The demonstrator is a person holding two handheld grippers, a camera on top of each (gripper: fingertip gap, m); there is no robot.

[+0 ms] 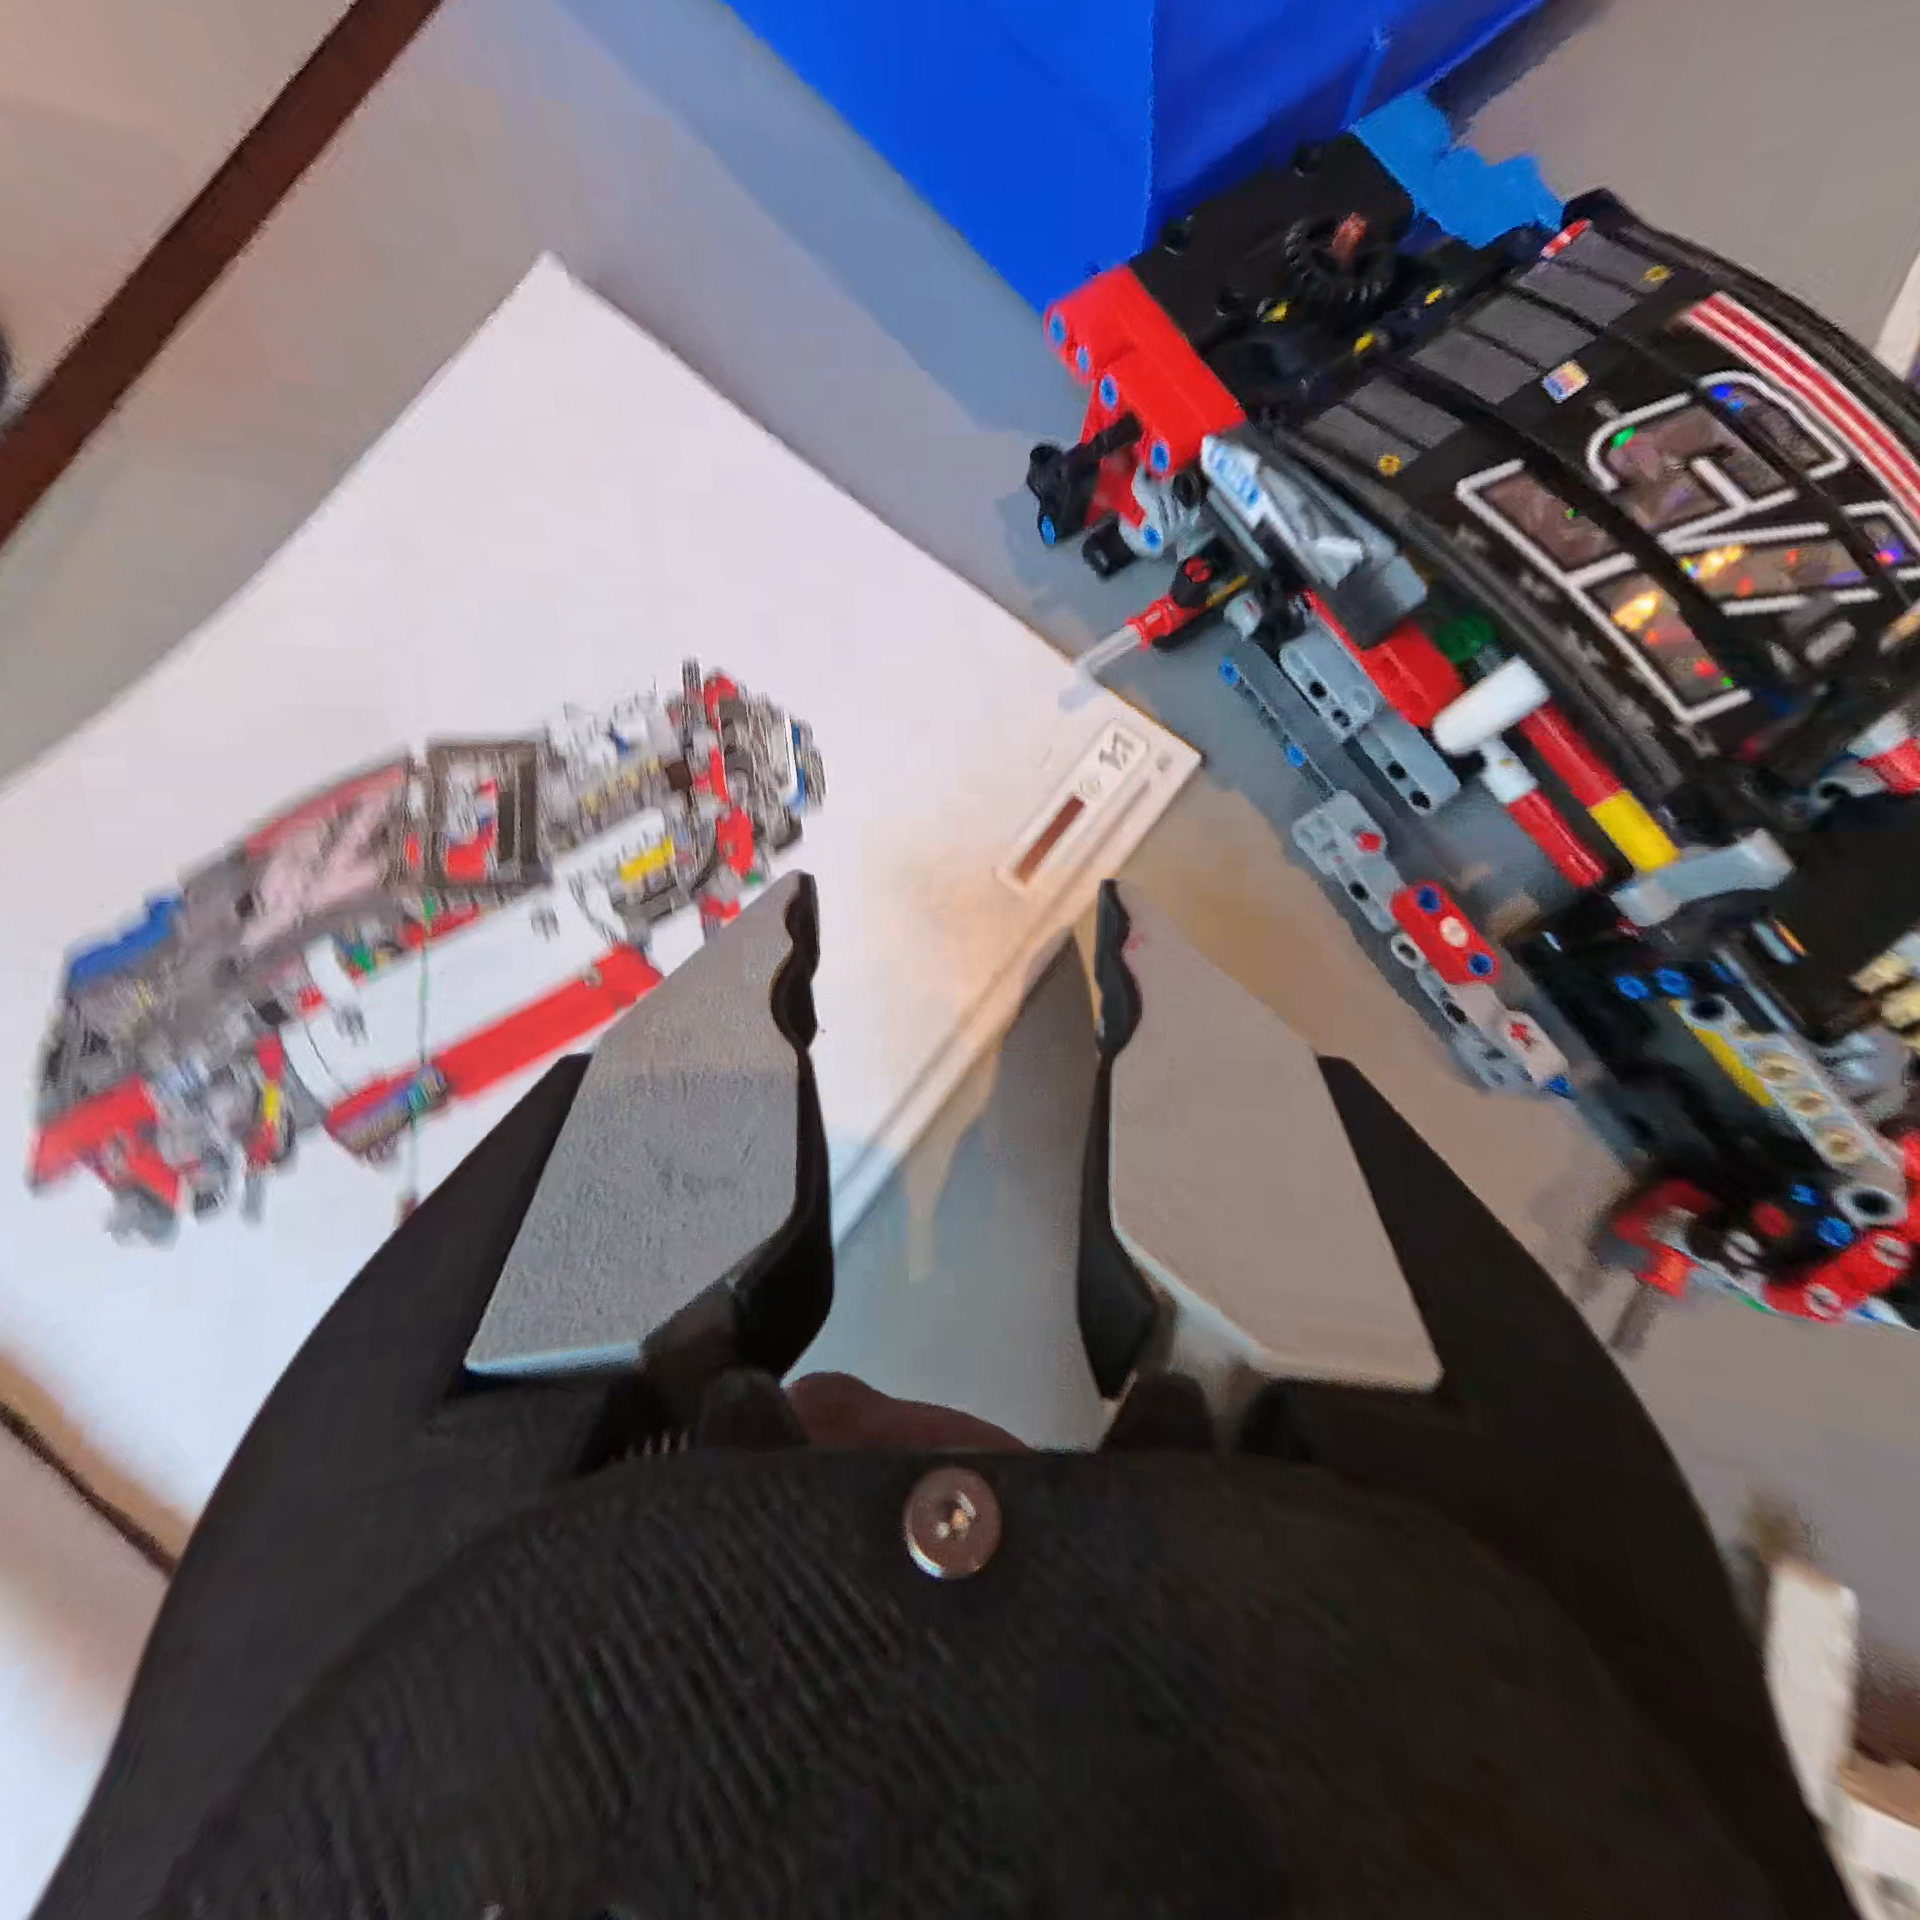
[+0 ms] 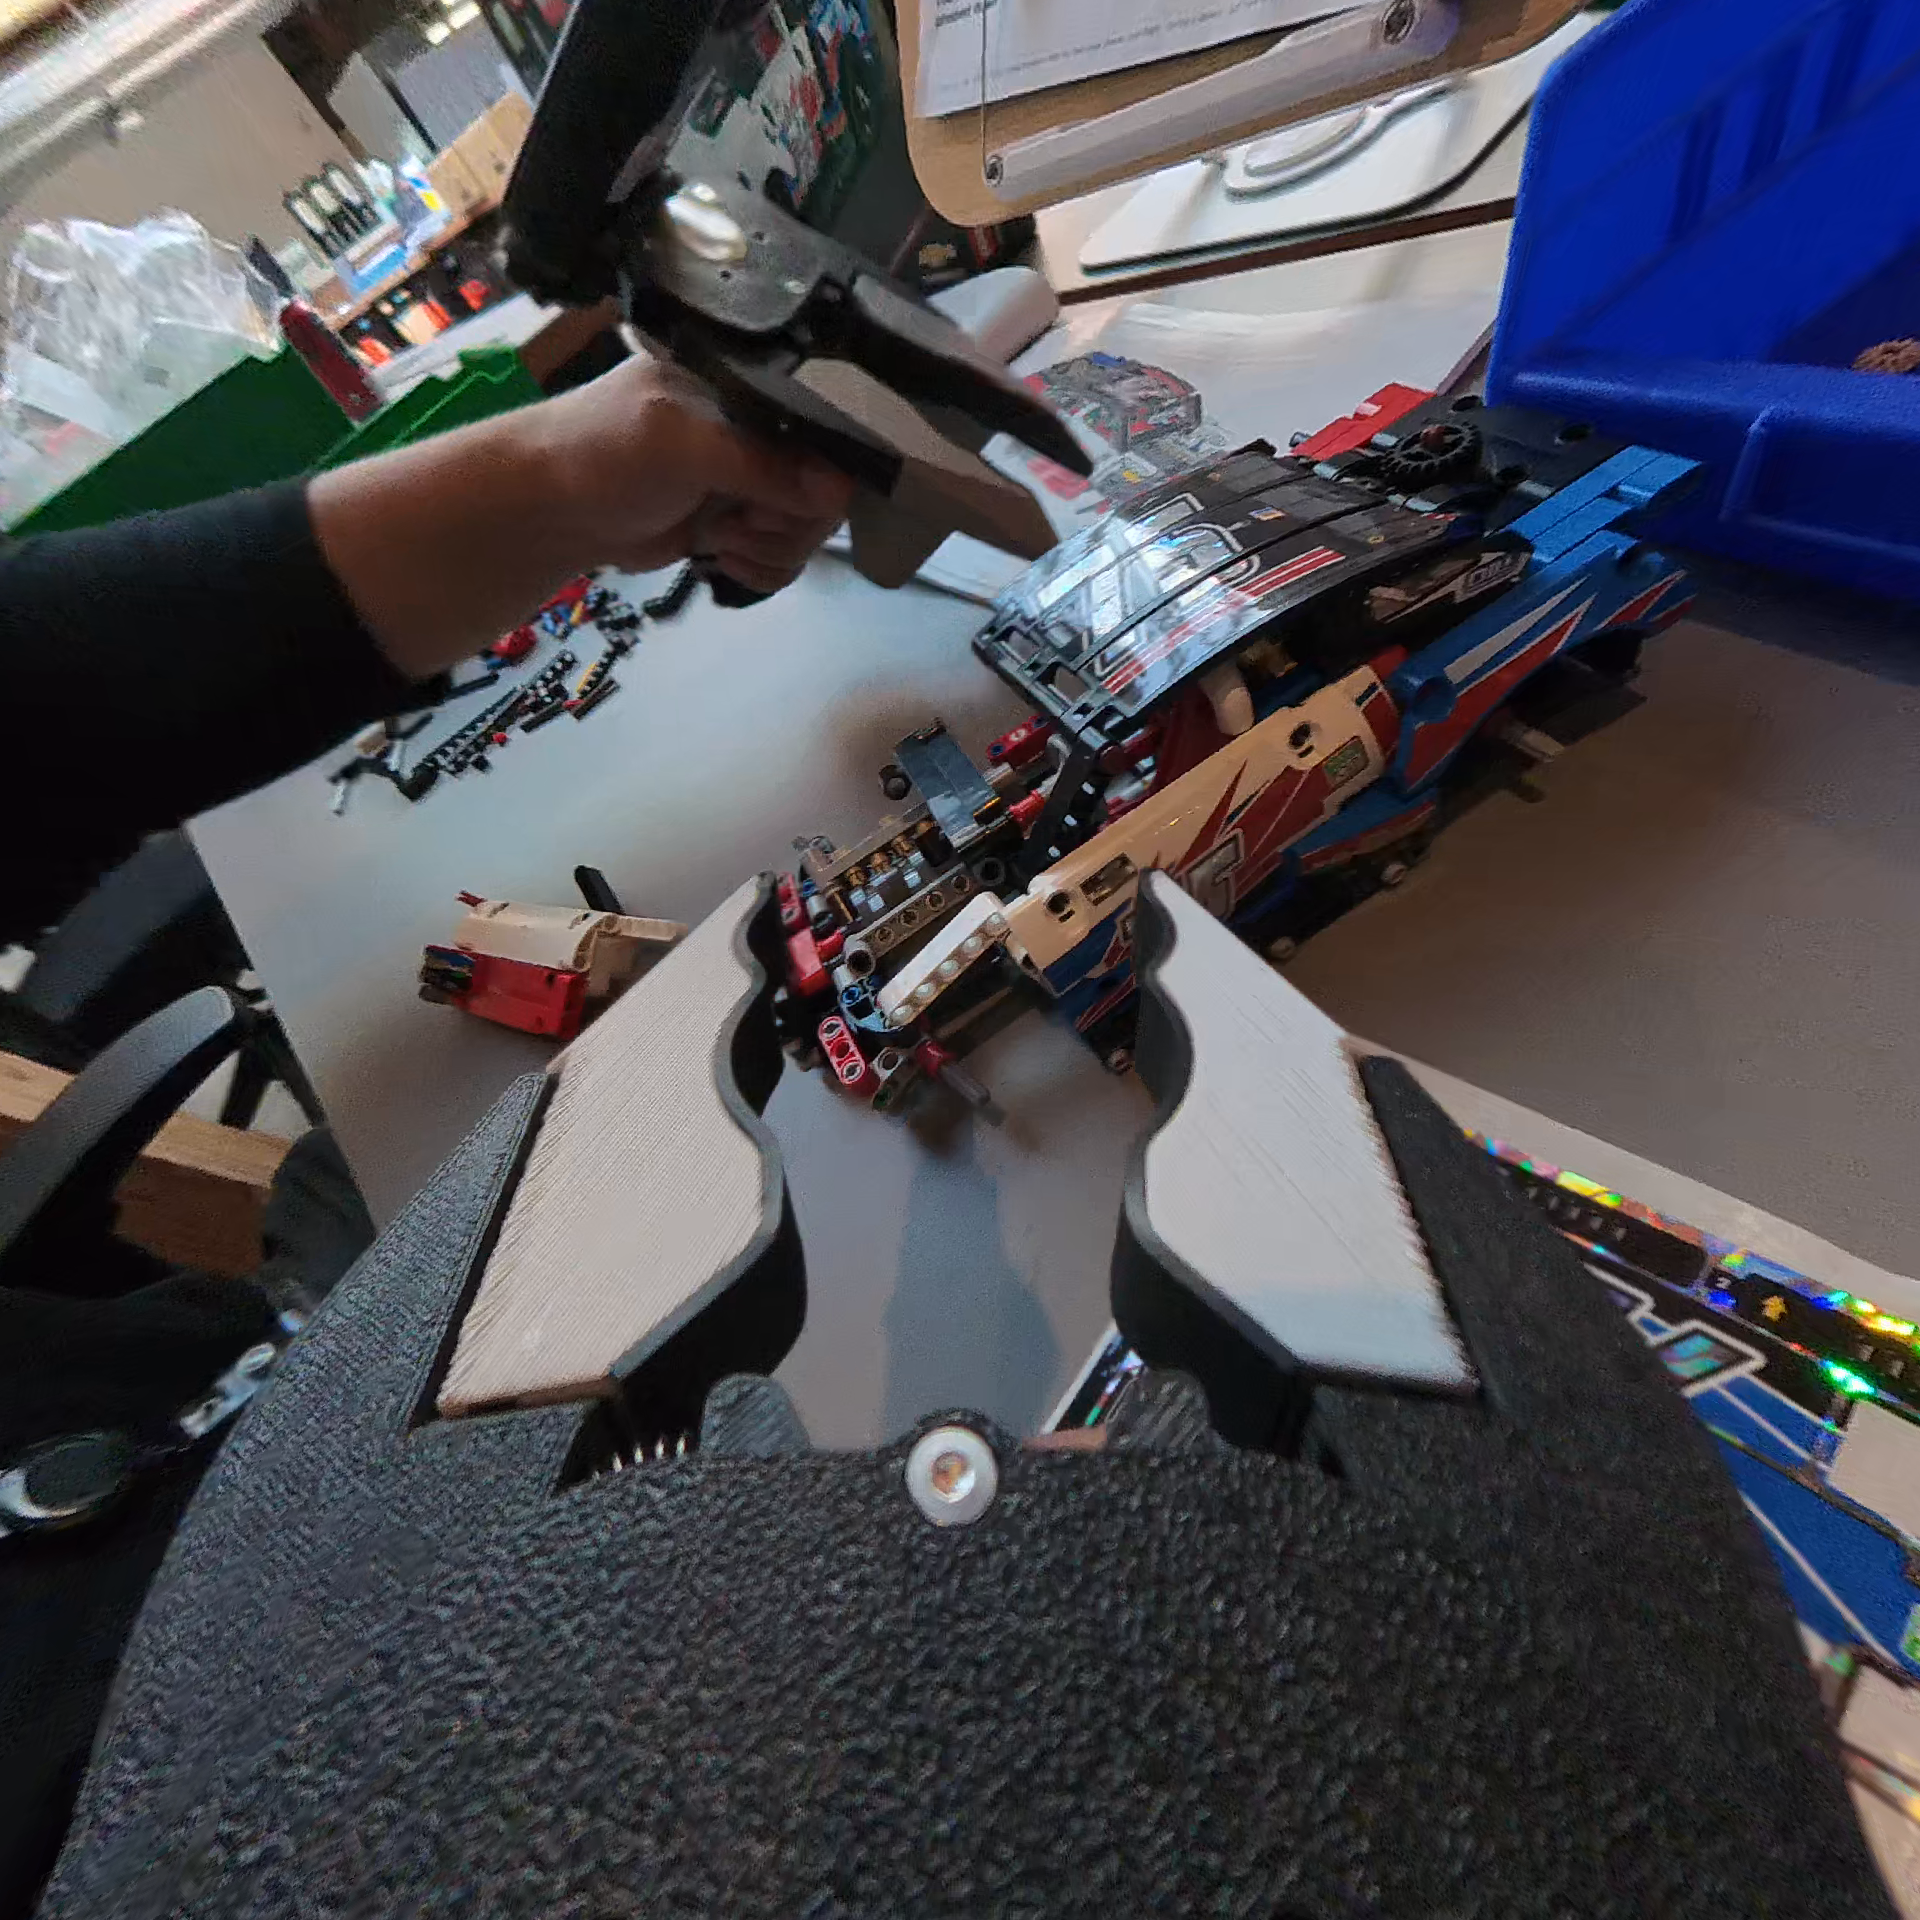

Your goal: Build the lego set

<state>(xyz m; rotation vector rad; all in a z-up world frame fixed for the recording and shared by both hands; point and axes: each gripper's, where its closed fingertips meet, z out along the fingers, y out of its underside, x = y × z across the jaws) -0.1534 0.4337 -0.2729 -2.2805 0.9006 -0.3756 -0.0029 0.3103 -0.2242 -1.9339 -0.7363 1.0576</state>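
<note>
A: Where is the lego car?

B: The lego car (image 2: 1299,748) sits on the grey bench (image 2: 1558,935), its rear just beside the blue bin (image 2: 1714,312); the black roof panel is tilted up, and the front end is bare beams and pins.

A: And the right gripper?

B: The right gripper (image 2: 956,914) hovers low in front of the car's nose; its jaws are released and hold nothing; the nose shows between the fingertips, apart from them.

A: The left one?

B: The left gripper (image 1: 956,914) hangs above the instruction page (image 1: 520,623), which lies on the bench just left of the car (image 1: 1558,675); its jaws are spread apart too, empty; in the right wrist view it (image 2: 997,468) is gripped by a hand (image 2: 582,488) in a black sleeve, up above the bench.

A: Anything else on the bench?

B: A small red and white sub-assembly (image 2: 530,956) lies left of the car's nose, well apart; loose black and red pieces (image 2: 520,707) are scattered farther back; a shiny sticker sheet (image 2: 1766,1403) lies at the near right.
</note>
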